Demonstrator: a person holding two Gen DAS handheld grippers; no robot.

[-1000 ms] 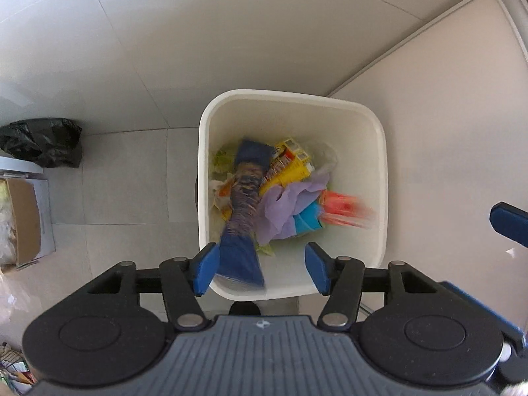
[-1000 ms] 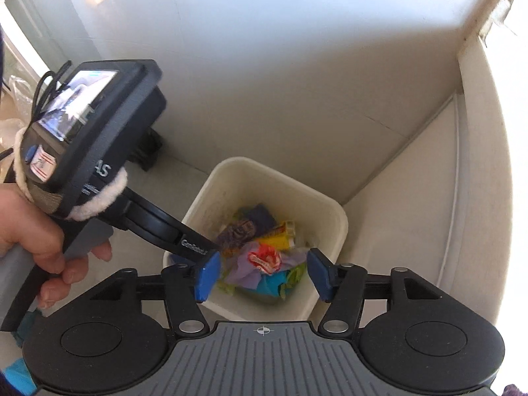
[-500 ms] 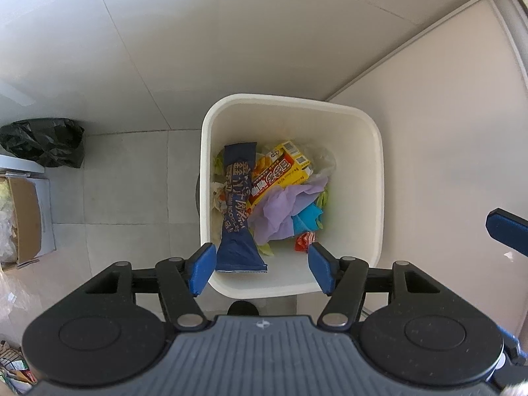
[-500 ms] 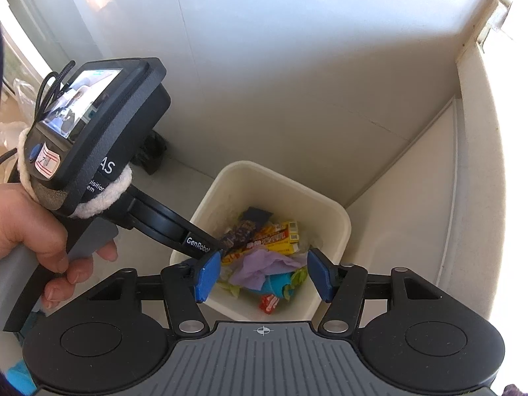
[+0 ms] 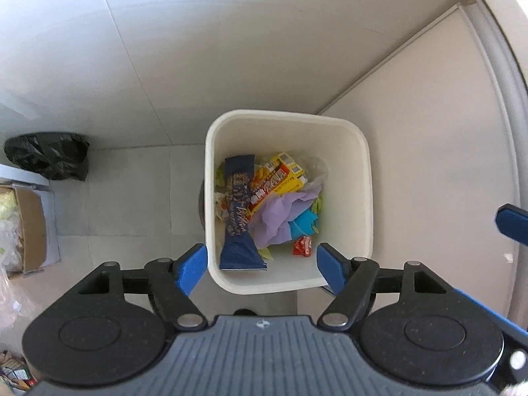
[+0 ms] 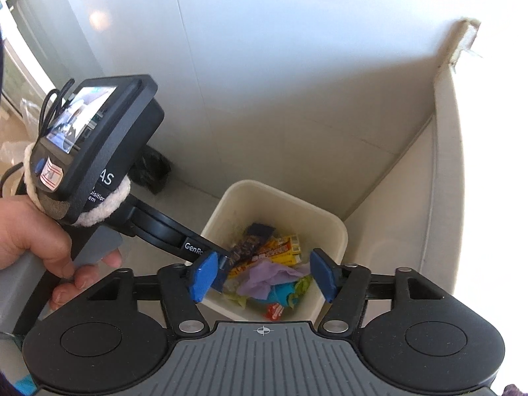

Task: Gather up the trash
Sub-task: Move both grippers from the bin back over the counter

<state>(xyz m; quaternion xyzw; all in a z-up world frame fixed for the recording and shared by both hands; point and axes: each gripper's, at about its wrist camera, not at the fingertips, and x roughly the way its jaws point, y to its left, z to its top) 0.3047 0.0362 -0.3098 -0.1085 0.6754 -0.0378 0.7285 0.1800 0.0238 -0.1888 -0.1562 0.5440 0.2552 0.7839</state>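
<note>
Both my left gripper [image 5: 260, 260] and right gripper [image 6: 262, 277] hang spread and empty above the white bin [image 5: 366, 178] holding the wrappers [image 5: 239, 217]; lowering carelessly could tip it.

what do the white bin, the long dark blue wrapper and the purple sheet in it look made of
White bin: probably plastic, smooth with a soft sheen and rounded moulded corners. Dark blue wrapper: likely thin printed plastic film, flat with a straight sealed end. Purple sheet: looks like matte tissue paper, crumpled in soft folds.
</note>
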